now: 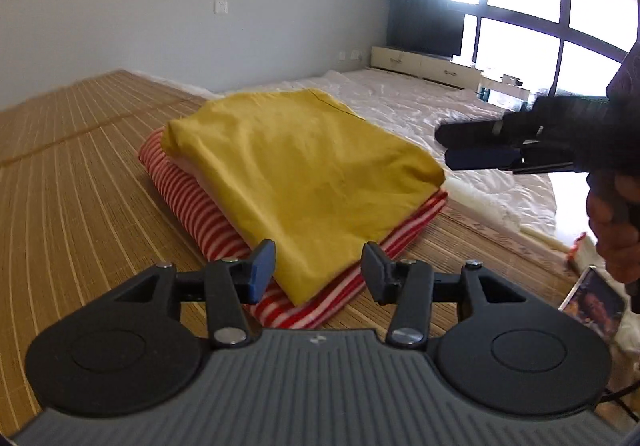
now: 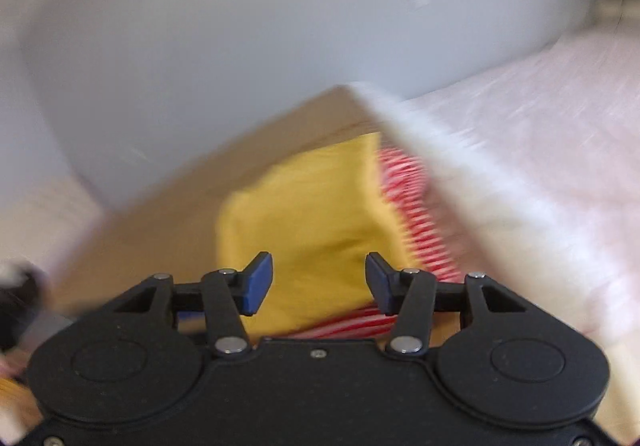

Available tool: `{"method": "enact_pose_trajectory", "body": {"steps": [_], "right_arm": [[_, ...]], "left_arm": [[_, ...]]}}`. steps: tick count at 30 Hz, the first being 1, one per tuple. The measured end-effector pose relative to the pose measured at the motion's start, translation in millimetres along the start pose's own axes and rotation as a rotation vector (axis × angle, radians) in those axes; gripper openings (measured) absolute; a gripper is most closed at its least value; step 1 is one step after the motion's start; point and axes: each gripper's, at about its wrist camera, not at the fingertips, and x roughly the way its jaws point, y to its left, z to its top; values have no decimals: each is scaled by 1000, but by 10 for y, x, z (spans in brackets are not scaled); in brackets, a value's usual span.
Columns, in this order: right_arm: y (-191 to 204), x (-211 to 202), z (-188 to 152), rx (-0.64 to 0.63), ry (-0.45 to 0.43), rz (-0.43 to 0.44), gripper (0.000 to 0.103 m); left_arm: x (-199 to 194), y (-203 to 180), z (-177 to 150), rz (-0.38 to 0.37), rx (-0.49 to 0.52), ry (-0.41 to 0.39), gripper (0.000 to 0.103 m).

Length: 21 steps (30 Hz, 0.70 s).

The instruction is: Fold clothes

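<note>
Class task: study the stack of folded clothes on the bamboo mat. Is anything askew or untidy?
Slightly. The folded mustard-yellow cloth lies skewed on the folded red-and-white striped garment: stripes show along its left and right edges, while its near corner almost reaches the striped edge. Nothing looks spilled or damaged on the woven bamboo mat.

A woven bamboo mat [image 1: 80,174] is spread over a wide sleeping platform, with a rumpled white sheet [image 1: 460,114] laid beside it on the far side. Directly on the mat, a folded red-and-white striped cloth [image 1: 192,198] is set, and a folded yellow garment [image 1: 304,182] is stacked on top of it.
</note>
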Motion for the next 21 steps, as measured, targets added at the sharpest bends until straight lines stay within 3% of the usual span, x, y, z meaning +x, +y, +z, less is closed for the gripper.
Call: {"method": "enact_pose_trajectory", "body": {"steps": [3,10,16,19,21], "right_arm": [[-166,74,-59,127,-34,135,54],[-431,215,-167,161,-16,-98,57],[-399,195,-168,17,-33,-252,61],[-270,21,-192,-44,-119,-172,62],[-279,3,-208,-24,-151,1,62]], "left_arm": [[72,37,71,50,10,30,55],[299,20,70,135,23,118,61],[210,-110,18,147,16,125,71],[159,-140,-3,136,-9,138,74],[156,-134,-7,130,-32,145,75]]}}
